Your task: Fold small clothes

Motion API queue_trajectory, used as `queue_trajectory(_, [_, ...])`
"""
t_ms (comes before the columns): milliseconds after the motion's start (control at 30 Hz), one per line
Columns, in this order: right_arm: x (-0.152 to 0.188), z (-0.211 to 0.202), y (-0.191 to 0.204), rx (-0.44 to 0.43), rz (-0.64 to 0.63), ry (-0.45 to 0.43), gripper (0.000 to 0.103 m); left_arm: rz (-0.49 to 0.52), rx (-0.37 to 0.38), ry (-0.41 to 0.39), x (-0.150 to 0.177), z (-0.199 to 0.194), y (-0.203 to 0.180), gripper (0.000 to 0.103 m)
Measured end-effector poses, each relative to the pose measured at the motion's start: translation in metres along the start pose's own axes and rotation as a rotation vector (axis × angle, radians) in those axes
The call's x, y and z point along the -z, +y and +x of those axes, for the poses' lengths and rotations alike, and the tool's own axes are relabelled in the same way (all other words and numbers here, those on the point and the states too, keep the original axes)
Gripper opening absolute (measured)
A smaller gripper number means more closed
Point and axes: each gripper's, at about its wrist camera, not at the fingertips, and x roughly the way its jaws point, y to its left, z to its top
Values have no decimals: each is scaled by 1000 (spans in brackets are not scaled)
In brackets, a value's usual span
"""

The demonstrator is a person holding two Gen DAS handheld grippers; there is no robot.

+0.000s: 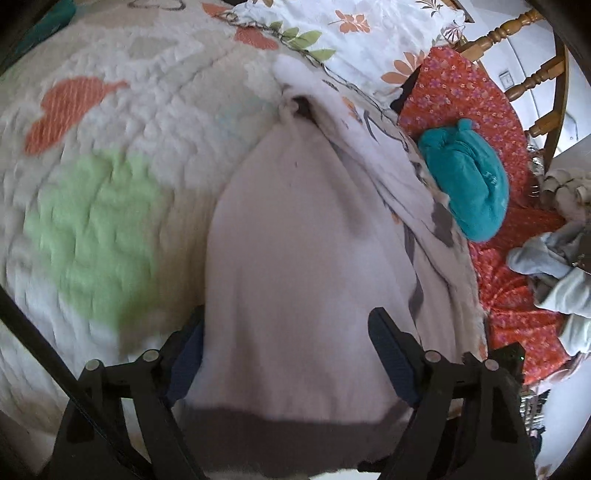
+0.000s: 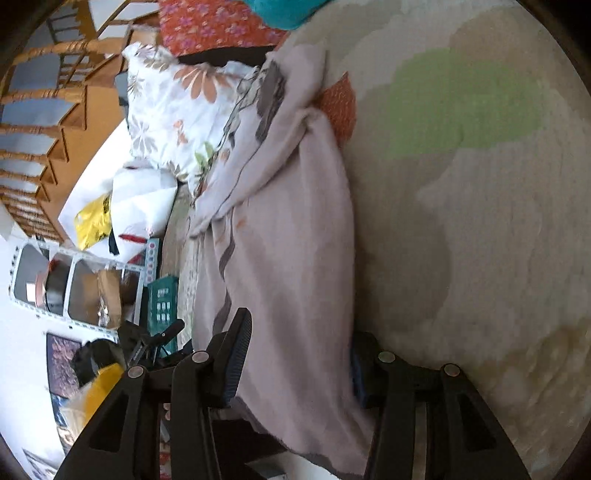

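Bed cover [image 1: 110,155]: quilted, white with orange and green patches; it fills the left wrist view from 7 to 12 o'clock and the right wrist view from 12 to 5 o'clock.
Pale cloth [image 1: 295,258]: the task's garment, a pinkish-grey piece with grey markings along one edge, lying bunched on the bed cover. In the left wrist view it runs from 6 o'clock up to a gathered tip near the centre top; in the right wrist view [image 2: 295,240] it runs from 6 o'clock up toward 11 o'clock.
Red sheet [image 1: 480,110]: orange-red, flowered, at 2 to 4 o'clock in the left wrist view, beside the pale cloth.
Pillow [image 1: 332,29]: white with orange flowers, at 12 to 1 o'clock.
Teal cloth [image 1: 465,177]: folded, on the red sheet at 3 o'clock, touching the edge of the pale cloth.
Grey clothes [image 1: 554,273]: a loose heap at 4 o'clock on the red sheet.
Left gripper [image 1: 286,354]: jaws spread wide, the pale cloth lying between them; whether the pads press it, I cannot tell.
Right gripper [image 2: 299,362]: jaws partly apart, straddling the lower end of the pale cloth; a grip cannot be told.
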Motion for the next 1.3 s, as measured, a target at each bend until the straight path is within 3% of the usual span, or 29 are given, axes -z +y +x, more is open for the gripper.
queue_trajectory(133, [10, 3, 6, 7, -27, 22, 51, -16, 15, 16, 19, -1, 1, 68])
queue_trajectory(267, [29, 2, 6, 1, -31, 49, 51, -9, -20, -2, 34, -5, -3, 66])
queue_trajectory(400, [62, 2, 19, 82, -128, 93, 48, -31, -37, -22, 47, -9, 0, 63])
queue_trajectory(433, [68, 4, 22, 105, -147, 105, 40, -42, -53, -28, 51, -11, 1, 52])
queue_trajectory(467, [72, 5, 23, 129, -158, 113, 32, -51, -71, -27, 53, -11, 2, 28])
queue_trajectory(500, [74, 10, 24, 160, -168, 126, 12, -68, -91, -18, 54, -10, 6, 15])
queue_trajectory(667, [73, 1, 32, 201, -207, 127, 8, -158, -70, -52, 70, -32, 21, 10])
queue_trajectory(867, [92, -35, 19, 217, -189, 201, 4, -149, -93, -34, 115, -53, 18, 9])
queue_trajectory(1000, [92, -42, 15, 220, -188, 177, 5, -129, -117, -62, 116, -59, 16, 12])
queue_trajectory(1033, [92, -41, 15, 223, -188, 174, 6, -121, -120, -75, 111, -59, 14, 24])
queue_trajectory(1067, [91, -37, 16, 230, -190, 174, 7, -108, -138, -95, 103, -61, 12, 45])
queue_trajectory(1133, [92, -28, 18, 258, -208, 188, 9, -63, -194, -137, 89, -60, 6, 69])
queue_trajectory(1200, [91, -23, 17, 267, -215, 198, 9, 23, -290, -171, 73, -52, -1, 70])
queue_trajectory(1300, [87, -28, 18, 275, -216, 171, 9, 62, -301, -120, 58, -24, -7, 70])
